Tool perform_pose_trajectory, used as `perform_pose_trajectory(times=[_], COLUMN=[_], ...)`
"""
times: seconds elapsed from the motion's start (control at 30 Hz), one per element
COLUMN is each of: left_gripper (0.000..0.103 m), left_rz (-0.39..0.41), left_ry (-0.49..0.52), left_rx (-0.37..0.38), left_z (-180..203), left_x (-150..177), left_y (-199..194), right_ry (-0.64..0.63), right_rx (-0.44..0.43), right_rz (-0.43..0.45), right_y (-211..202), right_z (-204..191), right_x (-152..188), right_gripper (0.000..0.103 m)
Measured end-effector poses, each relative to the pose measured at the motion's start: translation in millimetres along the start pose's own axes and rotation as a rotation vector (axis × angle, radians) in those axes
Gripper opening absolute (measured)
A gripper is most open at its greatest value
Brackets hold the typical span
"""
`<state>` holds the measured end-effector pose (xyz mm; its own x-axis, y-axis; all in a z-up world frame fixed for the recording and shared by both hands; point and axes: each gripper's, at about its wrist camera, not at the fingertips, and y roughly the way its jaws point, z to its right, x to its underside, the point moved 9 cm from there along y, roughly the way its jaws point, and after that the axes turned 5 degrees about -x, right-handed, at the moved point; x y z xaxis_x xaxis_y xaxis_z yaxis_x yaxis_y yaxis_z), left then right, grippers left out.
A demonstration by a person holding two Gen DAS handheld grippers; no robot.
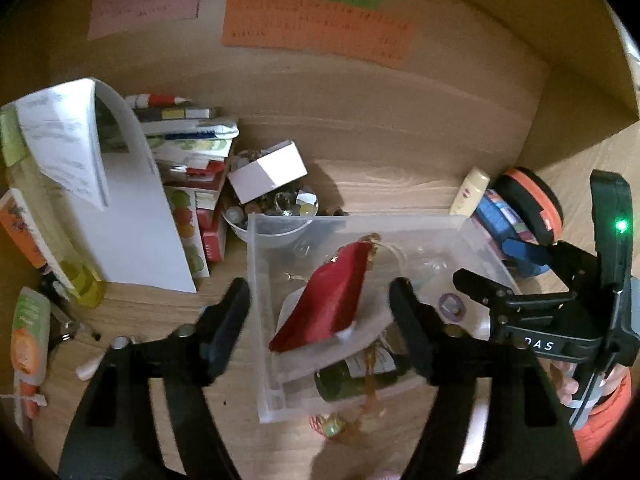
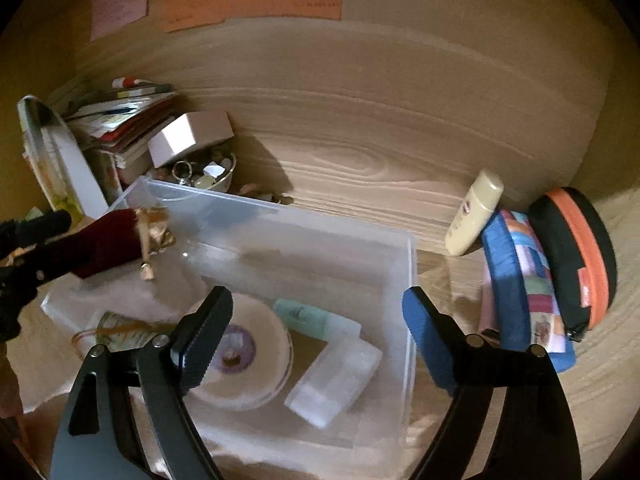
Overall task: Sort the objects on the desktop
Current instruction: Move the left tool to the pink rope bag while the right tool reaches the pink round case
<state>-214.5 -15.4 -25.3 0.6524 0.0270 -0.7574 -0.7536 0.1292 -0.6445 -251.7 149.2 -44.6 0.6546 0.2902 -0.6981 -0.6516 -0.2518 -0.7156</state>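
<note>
Now both tongs gape wide over the clear plastic bin [image 1: 256, 320] on the wooden desk [image 1: 380, 152] – left gripper [image 1: 320, 300] straddling its near wall with a red pouch [image 1: 332, 300] between the fingers, ungripped – right gripper [image 2: 318, 312] empty, its view alone showing the round tin [image 2: 244, 356] inside

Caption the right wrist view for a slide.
Open right gripper poised over a clear plastic bin holding small containers.
</note>
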Motion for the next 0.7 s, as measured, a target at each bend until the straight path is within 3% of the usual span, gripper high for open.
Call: perform_pose_trajectory(times=[0.27, 0.53, 0.7], left_gripper=[0.086, 0.09, 0.09], left_rz=[-0.009, -0.104, -0.203], left_ry=[0.071, 0.169, 0.13], left_rx=[-0.022, -0.077, -0.01], left_z=[-3, -6, -9], left_x=[28, 100, 145], left_y=[-34, -40, -49], right_ry=[0.009, -0.041, -0.054], right_rx=[-0.024, 0.014, -0.012], right_rz=[0.036, 0.063, 0.071], right_y=[-39, -76, -88], right_z=[-3, -1, -10], right_x=[21, 56, 74], right_gripper=[0.086, 0.087, 0.087])
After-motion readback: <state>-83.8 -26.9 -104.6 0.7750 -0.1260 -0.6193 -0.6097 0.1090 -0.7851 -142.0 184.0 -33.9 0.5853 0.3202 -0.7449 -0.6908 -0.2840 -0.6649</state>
